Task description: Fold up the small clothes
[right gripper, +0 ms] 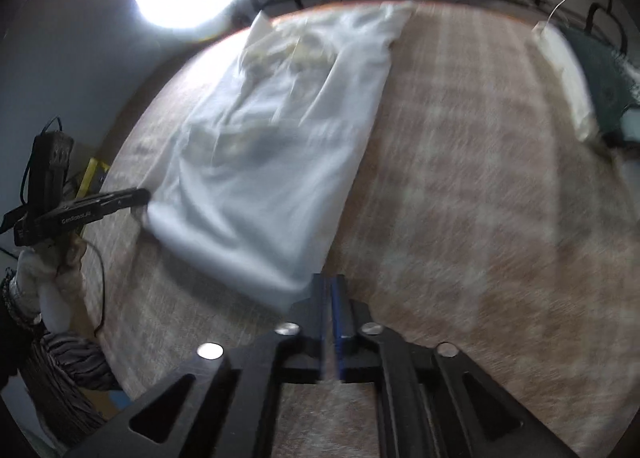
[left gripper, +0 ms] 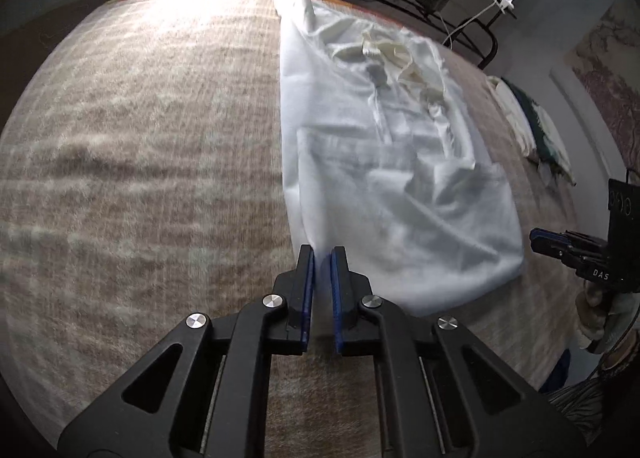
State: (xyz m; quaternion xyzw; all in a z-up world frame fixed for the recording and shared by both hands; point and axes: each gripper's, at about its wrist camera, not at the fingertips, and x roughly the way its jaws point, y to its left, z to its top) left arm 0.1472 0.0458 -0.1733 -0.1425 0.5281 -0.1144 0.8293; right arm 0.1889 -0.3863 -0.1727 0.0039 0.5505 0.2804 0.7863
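Table [left gripper: 140,138]: plaid cloth, bare on both sides of the shirt.
Shirt [left gripper: 380,162]: white, lengthwise on the table, collar far, hem near you.
Left tongs [left gripper: 322,258]: clamped on the shirt's near left hem corner; keep tension.
Right tongs [right gripper: 330,282]: nearly together at the shirt's near right corner; grip unclear, so confirm before lifting.

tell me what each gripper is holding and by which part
Left gripper pinches the white garment at its near bottom corner. Right gripper sits at the other bottom corner; grip unclear.

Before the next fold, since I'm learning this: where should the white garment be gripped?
Grip the white garment by its two near hem corners, from the near edge: it lies flat and lengthwise, collar far. The left gripper sits at one.
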